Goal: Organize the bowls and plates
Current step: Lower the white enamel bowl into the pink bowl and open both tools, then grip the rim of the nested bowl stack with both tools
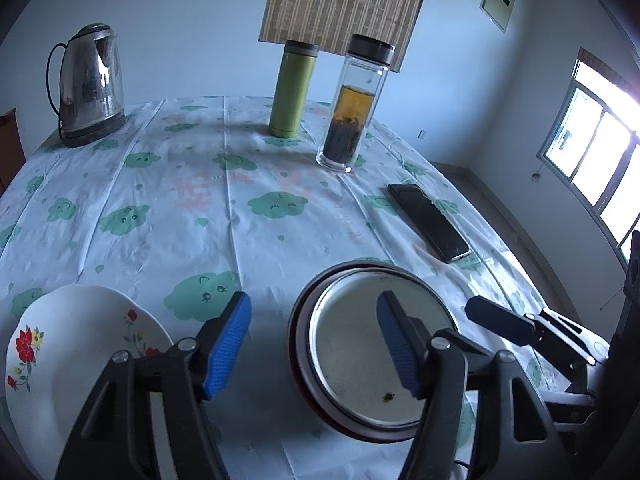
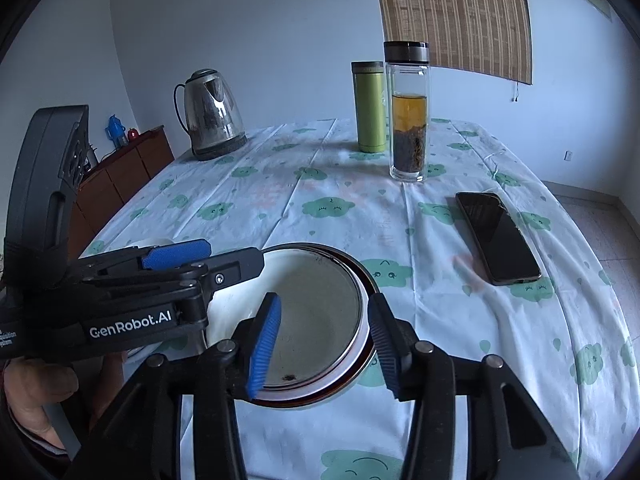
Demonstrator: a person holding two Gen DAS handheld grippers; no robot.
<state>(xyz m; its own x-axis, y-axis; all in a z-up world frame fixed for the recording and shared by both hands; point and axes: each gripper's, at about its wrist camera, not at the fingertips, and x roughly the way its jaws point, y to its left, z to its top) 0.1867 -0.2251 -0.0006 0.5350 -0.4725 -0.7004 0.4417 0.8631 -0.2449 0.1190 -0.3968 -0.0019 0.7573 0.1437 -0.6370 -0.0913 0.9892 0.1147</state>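
A white bowl [image 1: 352, 360] with a metal rim sits nested in a dark red-rimmed bowl on the tablecloth, near the front edge. My left gripper [image 1: 313, 300] is open and straddles its left rim: one blue pad is over the inside, the other outside, and neither presses. My right gripper [image 2: 325, 300] is open too and straddles the bowl's [image 2: 320, 316] right rim the same way. A white plate [image 1: 72, 344] with red flowers lies to the left, beside the left gripper. In the right wrist view the left gripper [image 2: 236, 252] reaches in from the left.
At the back of the table stand a steel kettle [image 1: 90, 84], a green flask [image 1: 292, 88] and a glass tea bottle [image 1: 354, 108]. A black phone [image 2: 498, 238] lies to the right of the bowls. A brown cabinet [image 2: 120, 184] stands left of the table [image 2: 520, 360].
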